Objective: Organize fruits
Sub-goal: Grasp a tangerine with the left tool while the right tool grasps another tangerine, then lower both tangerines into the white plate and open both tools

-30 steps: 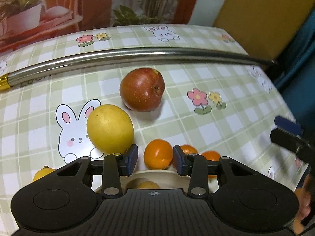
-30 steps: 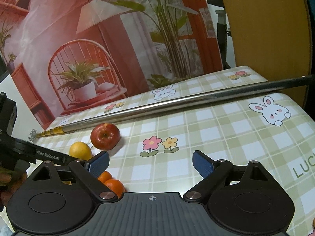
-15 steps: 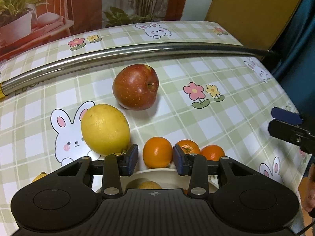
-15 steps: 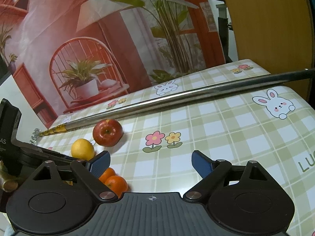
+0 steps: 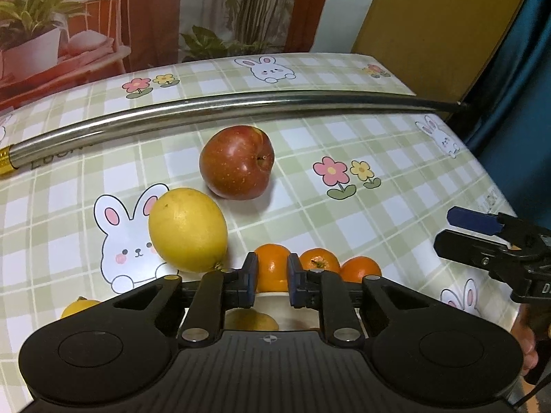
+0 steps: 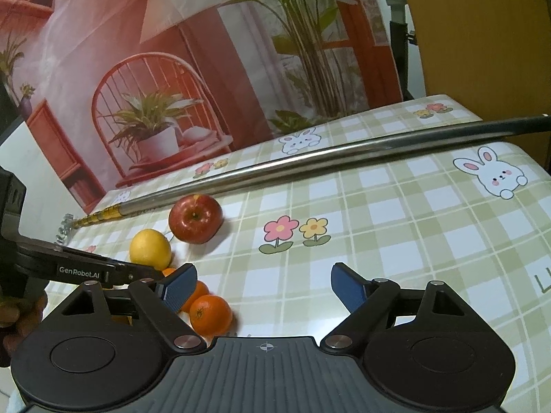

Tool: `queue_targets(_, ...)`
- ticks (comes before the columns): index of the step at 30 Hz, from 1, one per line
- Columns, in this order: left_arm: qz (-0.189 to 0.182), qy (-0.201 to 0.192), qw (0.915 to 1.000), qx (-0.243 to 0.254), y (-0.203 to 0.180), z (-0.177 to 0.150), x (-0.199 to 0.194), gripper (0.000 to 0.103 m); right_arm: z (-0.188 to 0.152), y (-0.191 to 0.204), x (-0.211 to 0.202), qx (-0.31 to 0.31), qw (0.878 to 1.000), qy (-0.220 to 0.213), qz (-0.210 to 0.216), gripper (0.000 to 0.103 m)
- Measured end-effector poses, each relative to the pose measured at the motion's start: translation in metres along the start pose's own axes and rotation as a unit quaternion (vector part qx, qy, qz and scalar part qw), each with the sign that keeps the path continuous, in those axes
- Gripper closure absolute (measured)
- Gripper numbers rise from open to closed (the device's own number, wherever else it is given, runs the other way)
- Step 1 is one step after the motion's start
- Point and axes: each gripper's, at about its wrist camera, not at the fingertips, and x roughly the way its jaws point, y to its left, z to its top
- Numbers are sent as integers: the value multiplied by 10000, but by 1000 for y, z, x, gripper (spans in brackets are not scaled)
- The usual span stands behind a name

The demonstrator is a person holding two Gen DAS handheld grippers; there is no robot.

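The left gripper [image 5: 272, 284] is clamped on the leftmost orange [image 5: 272, 271] at the bowl's [image 5: 272, 297] far rim, near the lemon [image 5: 188, 230], and slippage of the round fruit is judged possible; the empty right gripper [image 6: 263, 284] is closing.

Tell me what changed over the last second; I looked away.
The left tool narrowed its jaws and has shut on the nearest orange, above a white bowl. The right tool is closing slightly, with nothing between its jaws. The apple, the lemon, the other two oranges and the metal pole stayed put.
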Motion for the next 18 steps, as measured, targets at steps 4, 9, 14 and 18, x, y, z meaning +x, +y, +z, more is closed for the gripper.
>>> queue_targets(4,52,111,9999,88,0,-1,5,72,-1,1,0,-20,10000,27,24,21)
queue_targets(9,32,202,9998,18,8,-2,11,68,-1,-1,1,9,10000,25,5,21)
queue_targets(14,-15,316,9995,-49,8,1,23,65,-2,-3,4,39,10000,72,19,21)
queue_targets(18,44,299,9995,-24,5,1,27,67,-4,-4,5,43,9999,98,29,21)
